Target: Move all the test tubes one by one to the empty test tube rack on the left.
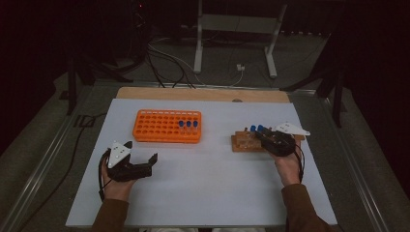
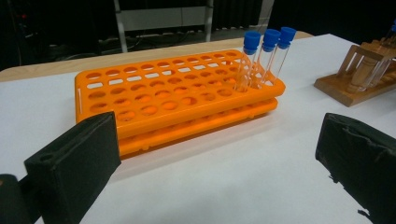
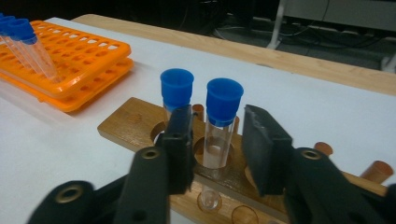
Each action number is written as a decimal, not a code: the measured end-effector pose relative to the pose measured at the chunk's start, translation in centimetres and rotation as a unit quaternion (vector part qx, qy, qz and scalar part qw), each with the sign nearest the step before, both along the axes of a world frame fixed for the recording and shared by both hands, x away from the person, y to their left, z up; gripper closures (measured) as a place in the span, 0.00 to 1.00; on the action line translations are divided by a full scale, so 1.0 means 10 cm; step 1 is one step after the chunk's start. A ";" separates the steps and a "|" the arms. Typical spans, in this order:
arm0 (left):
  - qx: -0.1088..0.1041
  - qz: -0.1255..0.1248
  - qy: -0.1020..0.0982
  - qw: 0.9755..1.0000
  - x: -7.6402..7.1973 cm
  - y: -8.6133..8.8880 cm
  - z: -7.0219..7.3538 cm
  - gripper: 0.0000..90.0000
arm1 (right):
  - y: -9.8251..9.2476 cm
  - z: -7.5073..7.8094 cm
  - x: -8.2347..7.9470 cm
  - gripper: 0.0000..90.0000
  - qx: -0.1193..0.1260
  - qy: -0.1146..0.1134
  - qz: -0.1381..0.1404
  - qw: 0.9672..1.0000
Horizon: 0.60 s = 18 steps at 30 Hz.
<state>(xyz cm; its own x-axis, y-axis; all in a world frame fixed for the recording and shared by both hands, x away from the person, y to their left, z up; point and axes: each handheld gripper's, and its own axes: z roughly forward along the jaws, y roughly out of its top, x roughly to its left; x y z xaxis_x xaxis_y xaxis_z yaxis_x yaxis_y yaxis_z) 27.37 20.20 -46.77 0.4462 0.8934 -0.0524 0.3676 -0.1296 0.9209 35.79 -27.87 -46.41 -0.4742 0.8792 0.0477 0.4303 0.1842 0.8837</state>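
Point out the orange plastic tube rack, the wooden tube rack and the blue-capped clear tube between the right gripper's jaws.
Orange plastic tube rack (image 2: pixel 154 95): left gripper view, its perforated top.
Wooden tube rack (image 3: pixel 128 122): right gripper view, its bare top board.
Blue-capped clear tube (image 3: pixel 224 100): right gripper view, its blue cap.

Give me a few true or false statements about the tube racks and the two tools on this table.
1. The orange plastic tube rack holds three blue-capped tubes. True.
2. The right tool has a clear blue-capped tube between its jaws. True.
3. The left tool grips a tube. False: its jaws are open on nothing.
4. The wooden rack stands on the orange one. False: they stand apart on the white table sheet.
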 end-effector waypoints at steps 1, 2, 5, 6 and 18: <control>0.001 0.000 0.000 1.000 0.00 0.00 0.00 0.01 | 0.00 -0.01 0.01 0.73 0.003 0.002 0.000 1.000; 0.002 0.000 0.000 1.000 0.00 0.00 0.00 0.01 | 0.00 -0.02 0.02 0.74 0.002 0.003 -0.001 1.000; 0.004 0.001 0.001 1.000 0.00 0.00 -0.01 0.01 | 0.01 -0.04 0.05 0.76 0.001 0.004 -0.003 1.000; 0.004 0.001 0.001 1.000 0.00 0.00 -0.01 0.01 | 0.01 -0.04 0.06 0.76 0.002 0.004 -0.005 1.000; 0.002 -0.001 0.005 1.000 0.00 -0.01 -0.01 0.01 | 0.04 -0.03 0.09 0.85 -0.007 0.005 -0.003 1.000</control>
<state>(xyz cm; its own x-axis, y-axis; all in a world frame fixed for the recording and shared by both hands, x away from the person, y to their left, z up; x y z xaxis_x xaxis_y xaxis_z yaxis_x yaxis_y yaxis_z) 27.37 20.15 -46.92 0.4475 0.8927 -0.0532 0.3764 -0.1341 0.9167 36.69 -27.48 -46.67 -0.4688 0.8823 0.0407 0.4397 0.1932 0.8771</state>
